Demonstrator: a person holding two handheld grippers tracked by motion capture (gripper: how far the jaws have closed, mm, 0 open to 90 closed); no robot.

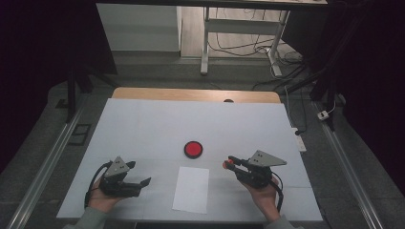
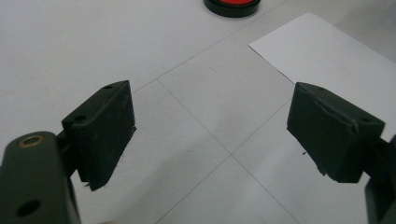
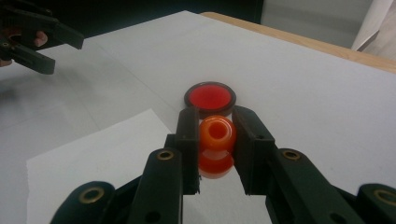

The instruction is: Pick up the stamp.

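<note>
Overhead, white table in dark room; left tool agape, empty; right tool tight around orange bead

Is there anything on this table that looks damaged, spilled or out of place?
Nothing stands out. The red dish sits flat, the white paper lies smooth, and the right hand-held gripper holds an intact orange bead. The left hand-held gripper is open.

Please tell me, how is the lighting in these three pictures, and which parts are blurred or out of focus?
High view: dim and even, the surroundings nearly black, the white table grey. Left gripper view: soft light, the near black pads slightly blurred, faint shadows under them. Right gripper view: the orange stamp between the pads glows and looks glossy, the red ink pad behind is a little soft, the white paper sharp enough.
</note>
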